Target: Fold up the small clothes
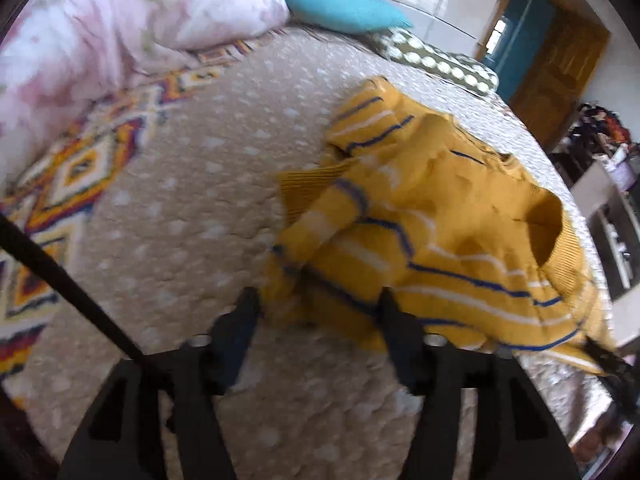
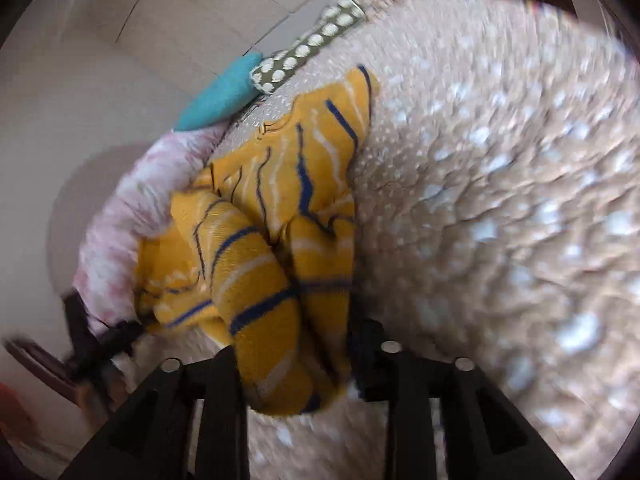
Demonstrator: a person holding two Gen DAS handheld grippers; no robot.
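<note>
Broadly, a beige bedspread (image 1: 168,240) dotted with white covered the bed and filled most of both views. On it, towards the headboard side, lay a pink floral quilt (image 1: 120,20), a teal pillow (image 1: 340,4) and a green cushion with white dots (image 1: 436,64). The yellow sweater (image 1: 440,216) with blue and white stripes lay crumpled on the bedspread, its collar opening facing up in the left wrist view. The left gripper (image 1: 318,300) stood with jaws apart, the sweater's edge just between its tips, nothing pinched. The right gripper (image 2: 296,344) also stood parted, with a rolled fold of sweater lying between its fingers; whether the pads pressed on it could not be told.
</note>
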